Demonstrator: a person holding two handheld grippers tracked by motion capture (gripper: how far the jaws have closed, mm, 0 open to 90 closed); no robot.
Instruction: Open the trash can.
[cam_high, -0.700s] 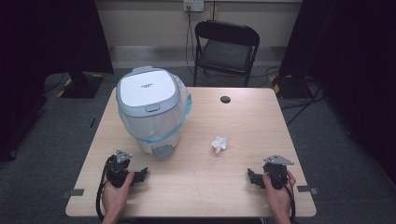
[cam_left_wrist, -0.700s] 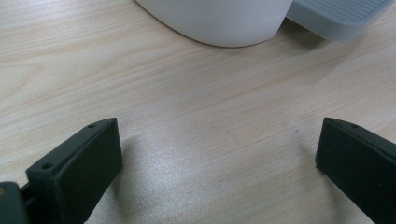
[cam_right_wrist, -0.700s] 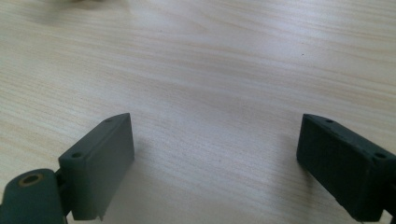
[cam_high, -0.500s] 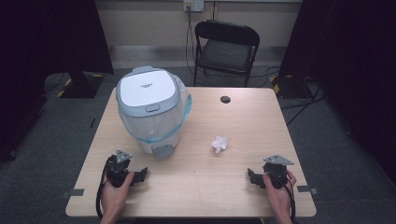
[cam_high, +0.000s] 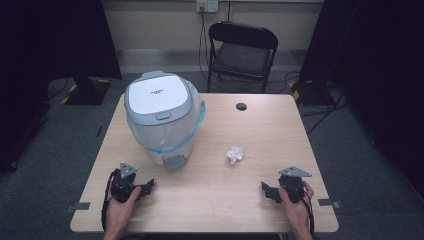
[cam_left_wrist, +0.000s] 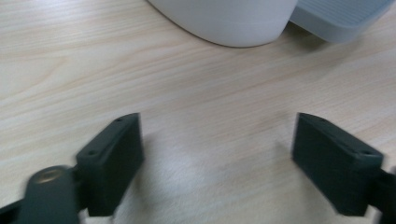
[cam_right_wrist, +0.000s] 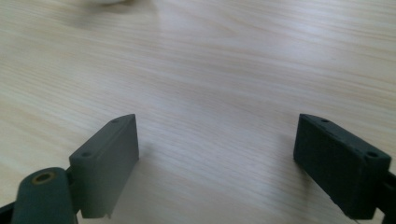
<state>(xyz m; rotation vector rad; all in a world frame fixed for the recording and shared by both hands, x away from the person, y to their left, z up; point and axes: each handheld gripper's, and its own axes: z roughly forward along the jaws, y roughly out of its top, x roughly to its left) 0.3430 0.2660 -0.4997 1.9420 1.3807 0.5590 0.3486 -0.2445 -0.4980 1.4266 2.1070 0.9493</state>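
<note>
Left gripper resting low on the wooden table near the front left corner, jaws spread wide, nothing between them. Same deal with the right gripper over by the front right corner, wide apart and empty. Just ahead of the left one, a white pedal bin with a grey lid and a plastic liner. Small crumpled paper ball mid-table, between bin and right gripper. Black folding chair beyond the far edge.
</note>
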